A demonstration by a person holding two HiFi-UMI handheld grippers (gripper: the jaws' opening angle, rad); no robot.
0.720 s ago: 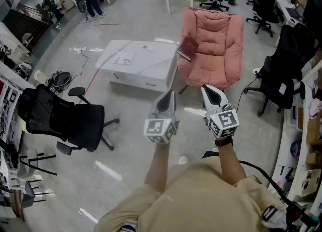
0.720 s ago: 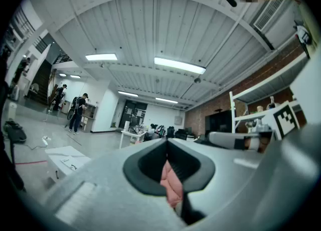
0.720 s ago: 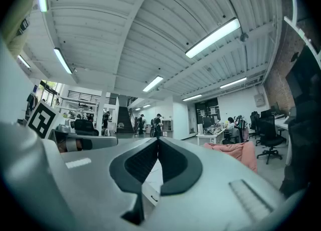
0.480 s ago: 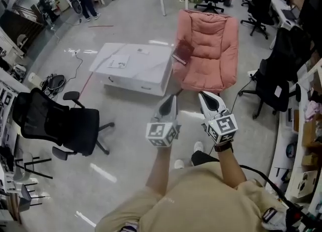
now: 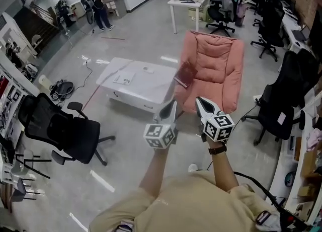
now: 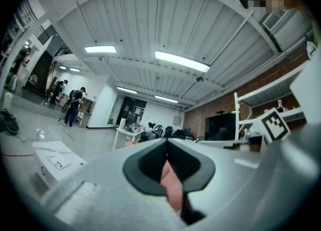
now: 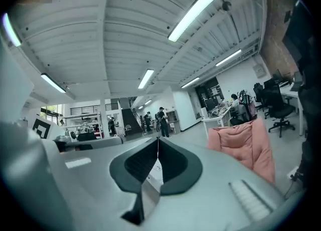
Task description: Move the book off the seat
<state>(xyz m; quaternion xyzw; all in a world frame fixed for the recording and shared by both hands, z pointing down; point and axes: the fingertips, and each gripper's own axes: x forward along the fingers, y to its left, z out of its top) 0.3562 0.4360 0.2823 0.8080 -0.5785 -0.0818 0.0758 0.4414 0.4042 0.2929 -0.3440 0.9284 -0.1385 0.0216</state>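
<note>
Approach is the step in hand, by my judgement. The left tool (image 5: 172,105) and the right tool (image 5: 200,101) are held out level, side by side, well apart from the book (image 5: 185,75), and each has its 2 jaws pressed together on nothing. In the left gripper view only a sliver of pink, likely the armchair (image 6: 171,185), shows through the slit between the jaws. In the right gripper view the armchair (image 7: 247,146) sits off to the right.

To do it well, the person should probably walk closer, open 1 tool before arriving, and bring it in along the book's free edge rather than down onto the cover, so that the jaws straddle the closed pages. A grip near the spine would likely keep the covers from fanning open. The low white counter (image 5: 138,81) just beside the armchair looks the handiest place to set the book down, though the task names none.

The book is dark red, thin and rectangular, small against the pink armchair (image 5: 215,67). It lies tilted at the seat's picture-left edge, with a corner reaching toward the low white counter — whether it leans on the armrest or lies flat I cannot tell.
</note>
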